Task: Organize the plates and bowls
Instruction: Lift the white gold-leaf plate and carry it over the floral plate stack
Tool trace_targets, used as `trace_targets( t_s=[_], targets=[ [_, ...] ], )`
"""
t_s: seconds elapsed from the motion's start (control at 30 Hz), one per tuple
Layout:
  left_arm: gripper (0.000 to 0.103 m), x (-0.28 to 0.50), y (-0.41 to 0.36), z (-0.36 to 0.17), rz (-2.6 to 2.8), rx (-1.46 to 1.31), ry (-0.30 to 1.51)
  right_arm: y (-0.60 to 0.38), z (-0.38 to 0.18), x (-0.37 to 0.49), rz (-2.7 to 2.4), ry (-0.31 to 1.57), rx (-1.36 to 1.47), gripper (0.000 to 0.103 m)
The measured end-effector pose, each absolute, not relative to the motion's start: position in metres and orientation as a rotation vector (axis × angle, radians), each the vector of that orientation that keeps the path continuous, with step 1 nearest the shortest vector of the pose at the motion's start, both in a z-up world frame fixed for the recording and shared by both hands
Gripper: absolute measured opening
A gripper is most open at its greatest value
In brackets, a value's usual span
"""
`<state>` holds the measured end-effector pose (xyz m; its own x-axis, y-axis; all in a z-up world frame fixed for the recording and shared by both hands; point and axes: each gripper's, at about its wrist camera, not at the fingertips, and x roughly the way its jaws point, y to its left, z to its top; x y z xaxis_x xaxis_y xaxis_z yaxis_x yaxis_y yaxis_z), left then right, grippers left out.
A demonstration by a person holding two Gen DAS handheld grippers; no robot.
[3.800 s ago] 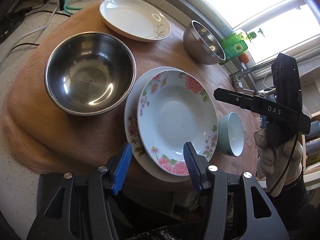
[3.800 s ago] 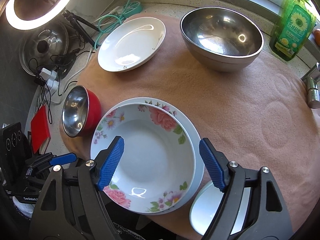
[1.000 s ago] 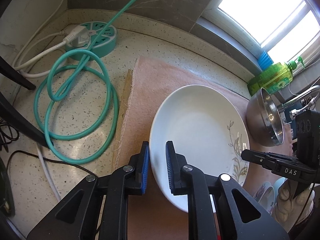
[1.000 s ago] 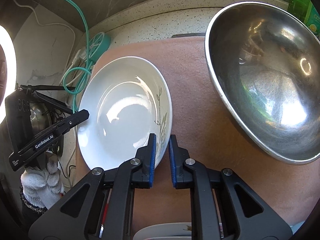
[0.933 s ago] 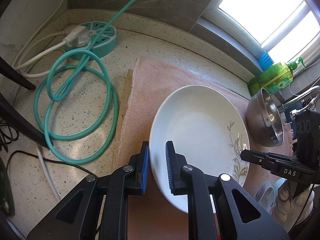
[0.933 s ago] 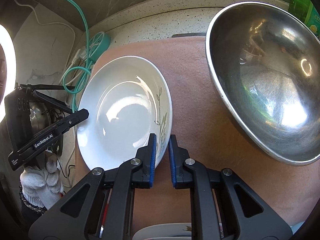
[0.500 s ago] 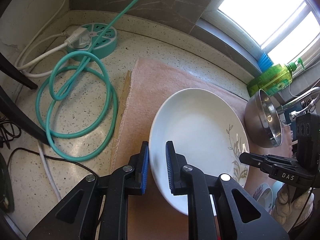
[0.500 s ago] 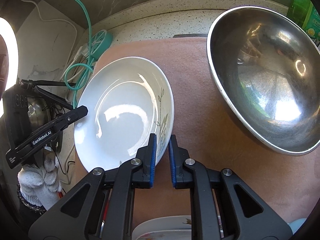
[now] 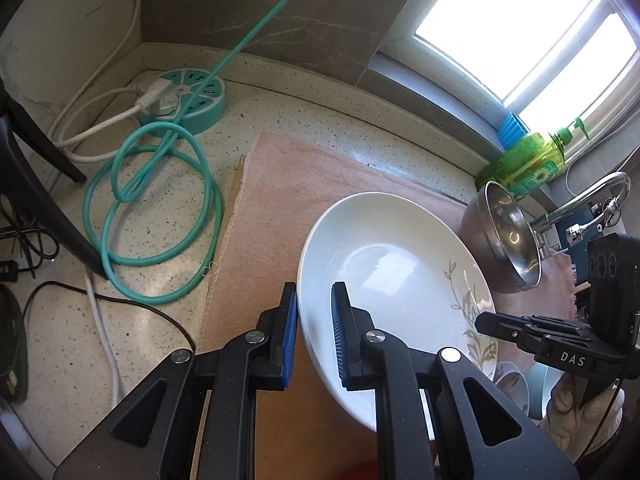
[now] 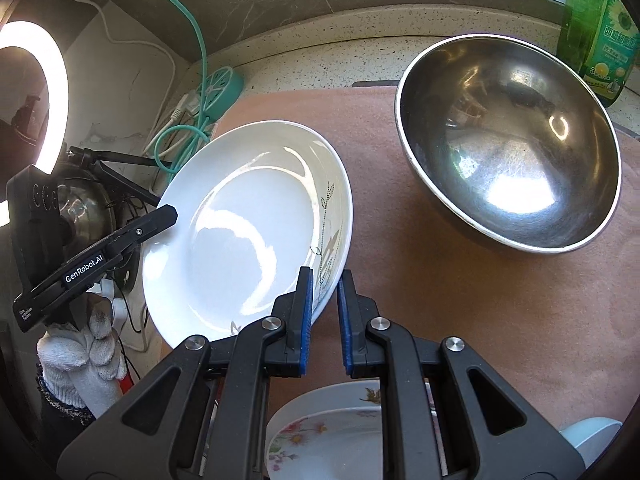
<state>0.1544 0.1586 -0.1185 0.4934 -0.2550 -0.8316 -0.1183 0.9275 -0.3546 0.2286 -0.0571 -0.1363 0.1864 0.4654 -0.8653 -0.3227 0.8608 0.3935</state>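
White plate [image 10: 240,224] w/ leaf print is tilted above the pink mat [image 10: 460,300], off it. My left tongs [image 9: 314,336] clamp one rim, right tongs [image 10: 324,312] clamp the opposite rim. Steel bowl [image 10: 508,140] sits just beside; floral plates [image 10: 320,440] nearer me.

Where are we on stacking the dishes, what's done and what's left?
Done: a floral bowl already sits in a floral plate near the front. In hand: the left gripper and right gripper each clamp opposite rims of the white plate, tilted off the pink mat. Left: setting it down, and the large steel bowl.
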Motion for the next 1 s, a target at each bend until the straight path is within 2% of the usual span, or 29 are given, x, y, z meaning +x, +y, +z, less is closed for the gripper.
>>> trace_targets(
  t_s=[0.6,1.0],
  targets=[
    [0.014,0.108,0.107,-0.077,-0.119,-0.398,0.983,-0.11,-0.101,0.176,0.608,1.215,0.111,0.012],
    [0.014,0.068,0.06,-0.072,-0.121,-0.404,0.971,-0.155,-0.1,0.144,0.618,1.244,0.056,0.012]
  ],
)
